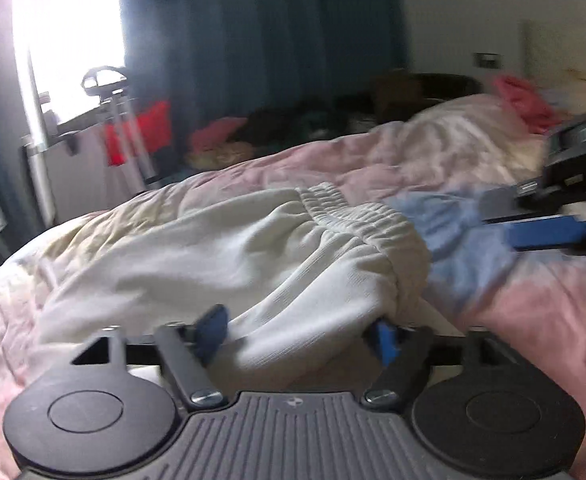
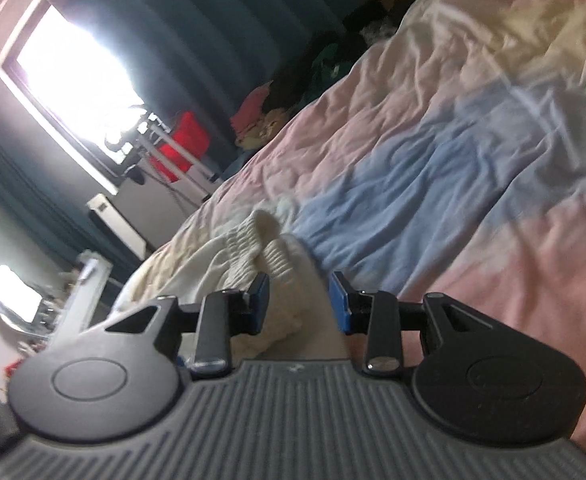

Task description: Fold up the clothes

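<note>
Left and right wrist views. The white garment (image 1: 229, 256), with its gathered elastic waistband (image 1: 357, 216) at the right end, lay crumpled on the pastel quilt (image 1: 513, 312) of the bed; its long axis ran roughly left to right across your left view, waistband toward the blue patch of the quilt. No container appeared in either view. Your left gripper (image 1: 299, 334) stood with its jaws spread wide, the near edge of the garment lying between the blue pads (image 1: 213, 328), which did not press on it. Your right gripper (image 2: 299, 304) held its jaws partly closed, with a bunched fold of the waistband (image 2: 277, 260) between them; blur left it unclear whether the pads clamped the cloth. In the left view that gripper (image 1: 489, 220) reached in from the right, near the waistband.
</note>
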